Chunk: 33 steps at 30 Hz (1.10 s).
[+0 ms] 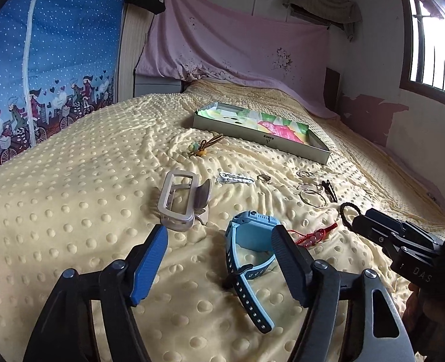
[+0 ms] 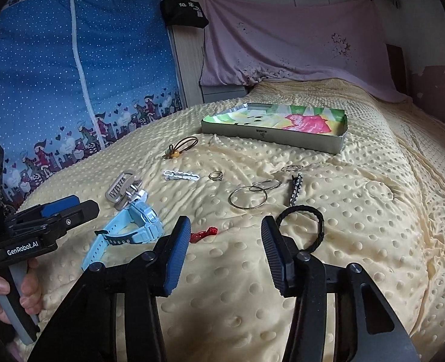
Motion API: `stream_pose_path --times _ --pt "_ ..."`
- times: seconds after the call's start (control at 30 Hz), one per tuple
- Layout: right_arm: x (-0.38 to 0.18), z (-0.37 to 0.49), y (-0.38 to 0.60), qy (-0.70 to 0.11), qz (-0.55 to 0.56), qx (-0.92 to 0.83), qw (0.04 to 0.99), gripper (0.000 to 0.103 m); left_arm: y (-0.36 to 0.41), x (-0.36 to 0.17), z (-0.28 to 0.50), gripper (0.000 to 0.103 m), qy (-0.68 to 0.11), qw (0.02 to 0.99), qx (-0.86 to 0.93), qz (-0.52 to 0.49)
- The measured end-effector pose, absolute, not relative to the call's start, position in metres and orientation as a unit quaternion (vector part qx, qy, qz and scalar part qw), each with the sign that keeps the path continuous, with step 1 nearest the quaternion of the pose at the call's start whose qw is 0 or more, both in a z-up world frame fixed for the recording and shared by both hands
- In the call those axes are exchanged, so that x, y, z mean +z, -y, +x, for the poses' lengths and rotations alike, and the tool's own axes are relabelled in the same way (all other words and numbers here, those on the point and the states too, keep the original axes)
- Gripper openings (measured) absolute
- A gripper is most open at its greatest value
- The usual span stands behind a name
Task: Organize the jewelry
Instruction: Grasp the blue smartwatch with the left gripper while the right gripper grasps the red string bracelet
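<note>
Jewelry lies scattered on a cream dotted blanket (image 1: 71,199). My left gripper (image 1: 221,235) is open and empty, its right finger just in front of a blue watch (image 1: 249,235). A grey hair claw (image 1: 181,200) lies beyond its left finger. My right gripper (image 2: 225,229) is open and empty, over bare blanket between a red knot charm (image 2: 203,233) and a black braided band (image 2: 305,229). Farther off lie hoop earrings (image 2: 248,197), small rings (image 2: 216,175), a white clip (image 2: 181,175), a black clip (image 2: 295,188) and a brown hair tie (image 2: 181,147). An open tin box (image 2: 275,126) stands at the back.
A blue dotted wardrobe cover (image 2: 71,75) stands at the bed's left. A pink sheet (image 2: 298,54) hangs behind the bed. A window (image 1: 436,45) is at the right. The left gripper's body (image 2: 41,226) and the hand on it sit left of the watch.
</note>
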State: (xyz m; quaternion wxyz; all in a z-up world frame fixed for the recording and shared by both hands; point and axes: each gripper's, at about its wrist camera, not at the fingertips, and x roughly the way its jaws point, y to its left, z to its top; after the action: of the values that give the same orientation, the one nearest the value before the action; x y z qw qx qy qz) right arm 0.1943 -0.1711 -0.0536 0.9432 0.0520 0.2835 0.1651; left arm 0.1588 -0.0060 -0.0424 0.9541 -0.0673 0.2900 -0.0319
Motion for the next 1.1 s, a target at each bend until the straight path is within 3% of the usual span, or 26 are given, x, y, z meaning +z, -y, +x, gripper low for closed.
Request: stream_pose_path --times 0.13,0.57,0.67,0.83,1.1 --pt "-0.067 0.209 0.162 -0.305 0.053 0.182 0.933 0.032 0.01 -0.051 0.171 0.049 -0.311 0.947 -0.05 -0.069" --pt "-0.086 0.225 0.155 -0.335 0.058 0.207 0.917 0.032 0.009 -0.07 0.192 0.017 -0.35 0.927 -0.083 -0.104" --pt "-0.087 0.227 0.152 -0.342 0.057 0.213 0.913 0.024 0.009 -0.07 0.194 0.01 -0.354 0.926 -0.083 -0.106" --pt "-0.086 0.227 0.15 -0.339 0.056 0.218 0.913 0.01 0.015 -0.065 0.193 0.005 -0.35 0.929 -0.079 -0.09" --pt "-0.069 0.212 0.159 -0.295 0.067 0.216 0.928 0.007 0.02 -0.052 0.188 0.004 -0.34 0.932 -0.089 -0.089"
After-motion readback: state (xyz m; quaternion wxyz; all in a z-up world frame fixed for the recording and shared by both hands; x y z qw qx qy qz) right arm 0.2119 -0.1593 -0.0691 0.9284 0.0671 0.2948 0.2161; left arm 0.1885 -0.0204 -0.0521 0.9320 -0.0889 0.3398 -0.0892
